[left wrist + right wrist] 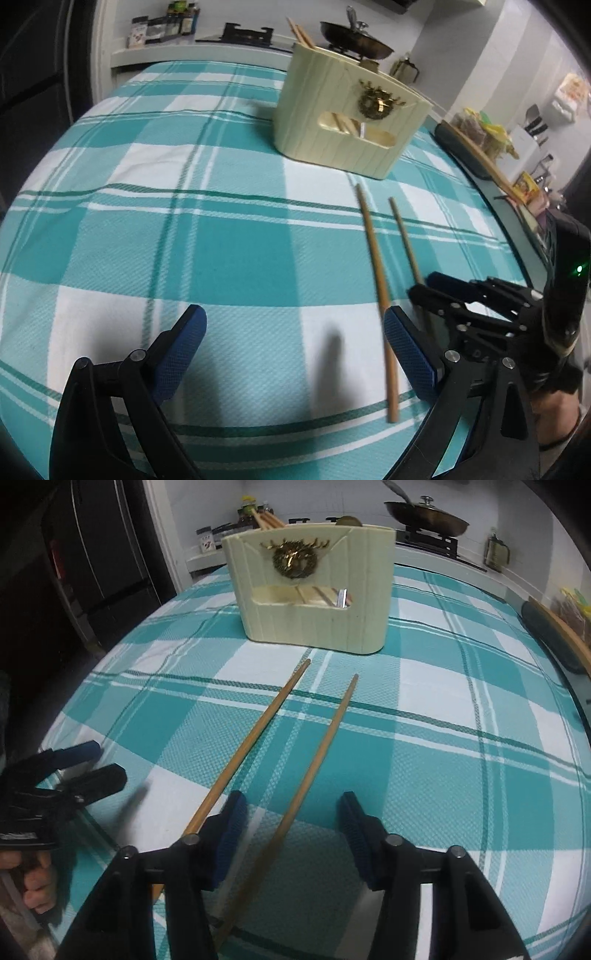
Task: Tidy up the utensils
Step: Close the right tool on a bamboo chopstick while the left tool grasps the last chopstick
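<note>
- Two wooden chopsticks lie loose on a teal-and-white checked tablecloth (461, 709), tips pointing toward a cream utensil holder (314, 587) that stands upright farther back on the table.
- The right gripper (291, 834) hangs low over the cloth with its blue-padded jaws spread apart — the right-hand chopstick (317, 753) runs between them, and no pad is seen touching it.
- The left-hand chopstick (255, 738) passes just outside that gripper's left finger; the two sticks lie near each other, apart, fanning slightly wider toward the holder.
- In the left wrist view the left gripper (295, 350) is spread wide and holds nothing; the nearer chopstick (376, 288) lies just inside its right finger, the other chopstick (404, 240) beyond it, its near end hidden by the right gripper (424, 288).
- More chopsticks (301, 35) stand in the back of the holder (347, 122), which bears a gold wreath emblem (295, 557) on its front.
- Behind the table — a dark wok (428, 517) with a lid on a stove, and jars (162, 26) along the counter.
</note>
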Demonstrator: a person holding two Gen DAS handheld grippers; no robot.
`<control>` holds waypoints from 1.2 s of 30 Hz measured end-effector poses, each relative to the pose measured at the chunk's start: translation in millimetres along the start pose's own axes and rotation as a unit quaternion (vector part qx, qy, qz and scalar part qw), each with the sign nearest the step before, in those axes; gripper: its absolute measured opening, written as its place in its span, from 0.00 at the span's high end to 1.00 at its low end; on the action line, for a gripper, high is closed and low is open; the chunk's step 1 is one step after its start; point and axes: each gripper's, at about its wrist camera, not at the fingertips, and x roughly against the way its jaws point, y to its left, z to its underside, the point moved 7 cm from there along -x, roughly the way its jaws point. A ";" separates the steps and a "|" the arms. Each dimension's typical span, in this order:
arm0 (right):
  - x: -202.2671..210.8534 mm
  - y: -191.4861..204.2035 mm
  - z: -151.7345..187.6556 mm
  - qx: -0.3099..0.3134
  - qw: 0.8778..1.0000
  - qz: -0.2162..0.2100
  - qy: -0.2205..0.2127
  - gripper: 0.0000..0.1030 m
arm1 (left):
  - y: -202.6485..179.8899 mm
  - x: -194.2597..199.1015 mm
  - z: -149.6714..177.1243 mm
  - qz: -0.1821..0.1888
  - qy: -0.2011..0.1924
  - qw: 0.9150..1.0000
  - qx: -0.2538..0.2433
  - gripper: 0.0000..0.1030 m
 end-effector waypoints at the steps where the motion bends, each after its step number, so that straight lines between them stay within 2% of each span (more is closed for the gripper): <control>1: 1.0 -1.4 1.3 0.013 1.000 0.016 -0.003 0.78 | -9.0 -4.1 -2.8 0.000 0.007 1.000 -0.011 0.06; 3: 5.2 -11.0 6.4 0.008 1.000 0.025 -0.001 0.89 | -24.2 -16.2 -8.7 -0.006 0.019 0.999 -0.033 0.06; 7: 19.0 -41.3 20.1 -0.007 0.999 0.041 -0.001 0.93 | -47.2 -41.2 -15.3 -0.024 0.037 0.997 -0.066 0.07; 10: 29.4 -65.9 34.9 -0.027 0.998 0.052 -0.002 0.93 | -57.4 -52.9 -11.6 -0.060 0.039 0.992 -0.107 0.17; 12: 37.0 -80.4 44.5 -0.038 0.997 0.061 -0.004 0.93 | -60.7 -53.8 -7.7 -0.075 0.030 0.989 -0.124 0.29; 13: 38.4 -84.0 47.4 -0.043 0.997 0.063 -0.006 0.93 | -63.1 -52.4 -6.4 -0.071 0.025 0.989 -0.128 0.35; 15: 43.0 -91.1 54.0 -0.053 0.997 0.062 -0.011 0.93 | -66.0 -48.5 -4.4 -0.069 0.018 0.989 -0.133 0.69; 16: 44.2 -91.9 55.7 -0.056 0.996 0.063 -0.013 0.93 | -66.9 -46.8 -3.2 -0.068 0.016 0.989 -0.133 0.79; 17: 45.1 -92.6 56.9 -0.056 0.996 0.065 -0.015 0.93 | -66.3 -45.2 -1.7 -0.065 0.016 0.990 -0.128 0.94; 18: 45.5 -92.7 57.4 -0.055 0.996 0.067 -0.019 0.93 | -64.5 -42.8 0.1 -0.064 0.014 0.991 -0.119 0.95; 23: 47.4 -90.6 58.1 -0.046 0.995 0.090 -0.028 0.94 | -43.9 -21.3 19.7 -0.065 0.002 0.997 -0.052 0.95; 26: 53.5 -97.2 66.8 -0.046 0.993 0.106 -0.029 0.94 | -31.0 -2.2 40.9 -0.041 0.014 0.999 -0.007 0.94; 29: 61.3 -101.5 77.4 -0.040 0.992 0.113 -0.024 0.94 | -26.2 10.3 54.7 -0.021 0.031 0.999 0.009 0.91; 31: 65.5 -101.5 82.6 -0.037 0.994 0.105 -0.019 0.94 | -26.7 12.8 55.9 -0.003 0.042 0.999 0.010 0.75; 33: 67.4 -101.6 83.3 -0.041 0.996 0.084 -0.012 0.93 | -28.1 14.2 50.1 0.013 0.046 0.999 0.006 0.36; 35: 69.4 -106.2 79.6 -0.054 0.997 0.060 -0.008 0.88 | -28.5 12.3 38.8 0.007 0.044 0.999 -0.015 0.26; 36: 70.7 -109.7 77.0 -0.063 0.997 0.051 -0.007 0.77 | -28.8 8.9 33.5 0.002 0.049 0.998 -0.030 0.25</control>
